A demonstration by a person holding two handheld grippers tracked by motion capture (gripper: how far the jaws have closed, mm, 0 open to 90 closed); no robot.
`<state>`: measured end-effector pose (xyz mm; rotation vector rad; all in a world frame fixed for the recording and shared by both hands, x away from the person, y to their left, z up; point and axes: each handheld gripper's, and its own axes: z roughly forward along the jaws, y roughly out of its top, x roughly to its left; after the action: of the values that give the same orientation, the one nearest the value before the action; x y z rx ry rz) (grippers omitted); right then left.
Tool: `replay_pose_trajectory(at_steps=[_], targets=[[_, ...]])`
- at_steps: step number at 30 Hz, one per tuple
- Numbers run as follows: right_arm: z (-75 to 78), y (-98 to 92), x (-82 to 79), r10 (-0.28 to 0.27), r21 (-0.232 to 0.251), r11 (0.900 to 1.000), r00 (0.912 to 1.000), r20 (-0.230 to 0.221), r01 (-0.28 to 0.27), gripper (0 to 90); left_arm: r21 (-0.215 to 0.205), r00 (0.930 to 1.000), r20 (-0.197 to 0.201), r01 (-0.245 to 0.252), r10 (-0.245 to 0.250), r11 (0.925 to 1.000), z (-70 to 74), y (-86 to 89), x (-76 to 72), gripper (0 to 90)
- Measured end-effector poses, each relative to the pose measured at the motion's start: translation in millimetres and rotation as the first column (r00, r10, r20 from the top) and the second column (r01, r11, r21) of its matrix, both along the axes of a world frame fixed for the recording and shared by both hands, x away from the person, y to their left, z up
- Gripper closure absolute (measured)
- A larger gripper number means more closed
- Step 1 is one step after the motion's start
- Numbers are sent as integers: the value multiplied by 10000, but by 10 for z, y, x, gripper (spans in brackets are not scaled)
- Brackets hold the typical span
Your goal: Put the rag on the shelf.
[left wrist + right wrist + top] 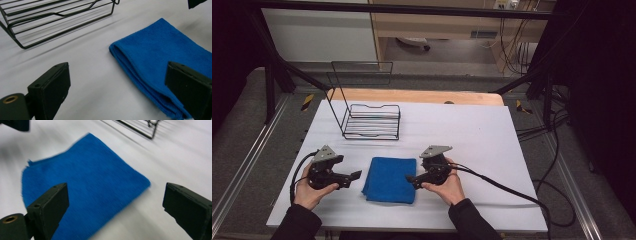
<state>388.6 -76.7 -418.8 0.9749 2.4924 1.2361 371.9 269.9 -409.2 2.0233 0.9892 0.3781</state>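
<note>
Both claws stood open and empty, one at each side of the folded cloth point(390, 179) on the white table point(472, 130). I held the left claw point(353, 176) just beside the cloth's left edge, jaws wide, folded layers showing between them. I held the right claw point(411, 178) at the right edge, jaws wide, nothing pinched. Risk, as I judged it: a low approach could push the cloth and spoil the fold; a shallow bite could take the top layer alone, so the stack would open on lifting. The wire rack point(372, 120) stood well apart, behind the cloth, and posed little snag hazard.
</note>
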Motion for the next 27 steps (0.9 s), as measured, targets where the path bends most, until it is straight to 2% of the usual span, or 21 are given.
replay_pose_trajectory(at_steps=[7,12,16,20,24,27], targets=[[-71,-253,-21,-511,48,9987,9987,56,510,39,54,9998,-170,-49,50,10000,46,-122,172,86],[-79,-358,-46,-802,210,9966,9968,22,802,35,213,9996,-260,-56,61,9998,55,-256,297,112],[-87,-401,-55,-938,293,9952,9956,-28,938,35,296,9986,-487,-202,217,9994,13,-345,392,137],[-99,-397,-56,-933,224,9954,9956,-63,934,33,460,9977,-513,-425,448,9980,-28,-414,473,178],[-107,-396,-62,-869,140,9961,9962,-75,870,33,461,9949,-756,-639,672,9969,-104,-425,541,263],[-108,-395,-60,-848,157,9963,9964,-59,849,35,783,9934,-873,-680,748,9946,-153,-439,566,298]])
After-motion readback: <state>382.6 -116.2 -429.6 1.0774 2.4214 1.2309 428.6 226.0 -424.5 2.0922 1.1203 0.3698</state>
